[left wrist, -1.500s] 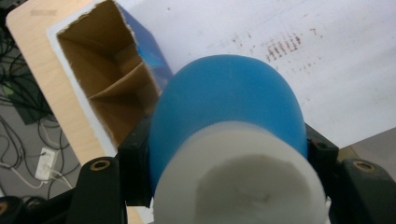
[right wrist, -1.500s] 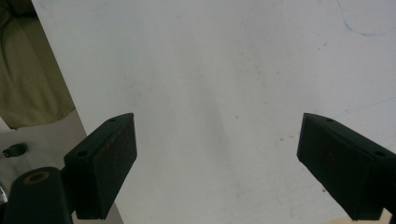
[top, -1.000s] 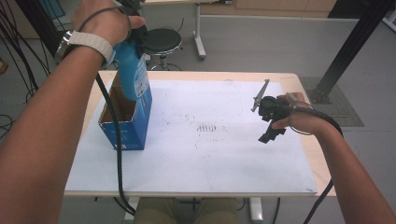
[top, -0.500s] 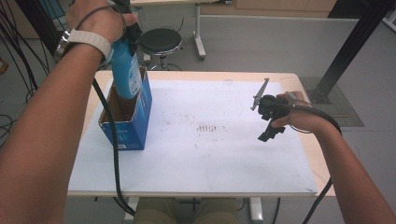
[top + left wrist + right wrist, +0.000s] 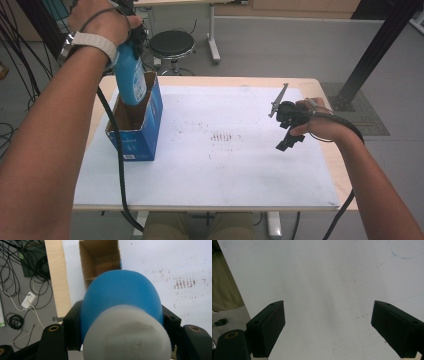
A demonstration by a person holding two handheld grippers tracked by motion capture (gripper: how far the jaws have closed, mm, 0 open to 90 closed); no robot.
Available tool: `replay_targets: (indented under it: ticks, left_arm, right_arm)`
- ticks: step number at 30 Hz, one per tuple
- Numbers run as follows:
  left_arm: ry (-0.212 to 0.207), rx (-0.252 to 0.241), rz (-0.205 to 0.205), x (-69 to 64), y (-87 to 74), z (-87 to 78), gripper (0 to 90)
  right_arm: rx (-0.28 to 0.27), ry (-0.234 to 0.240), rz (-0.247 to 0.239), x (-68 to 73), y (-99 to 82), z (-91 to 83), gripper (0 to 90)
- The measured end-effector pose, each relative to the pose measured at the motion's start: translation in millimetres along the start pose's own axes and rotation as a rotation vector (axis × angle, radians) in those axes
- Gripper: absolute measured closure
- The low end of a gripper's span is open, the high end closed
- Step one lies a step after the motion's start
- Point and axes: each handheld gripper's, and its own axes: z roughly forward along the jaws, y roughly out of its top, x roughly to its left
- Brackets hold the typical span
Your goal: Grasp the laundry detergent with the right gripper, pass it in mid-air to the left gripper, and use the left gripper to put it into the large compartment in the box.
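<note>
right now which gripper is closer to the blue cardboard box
Left. The left gripper holds the blue bottle right above the open box; the right gripper hovers open far across the white mat.

The high view looks forward and down from above the person's side of the table (image 5: 320, 90), taking in the whole white mat (image 5: 225, 170) and the floor beyond. The left gripper view looks steeply down, very close behind a blue bottle (image 5: 121, 293), onto an open cardboard box (image 5: 100, 257); the high view shares both. The right gripper view looks down at close range along its own jaws onto the mat.
</note>
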Motion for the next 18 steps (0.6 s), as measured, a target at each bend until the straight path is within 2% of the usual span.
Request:
replay_targets:
  ticks: [14,18]
  left_arm:
    - [0.014,0.025,-0.015,10.2,0.6,27.9,37.3]
    - [0.003,0.034,-0.023,12.8,-0.4,36.5,37.3]
  right_arm:
    - [-0.006,0.007,0.023,-2.8,-6.2,2.6,12.0]
    - [-0.007,0.009,0.024,-3.5,-5.8,4.0,12.0]
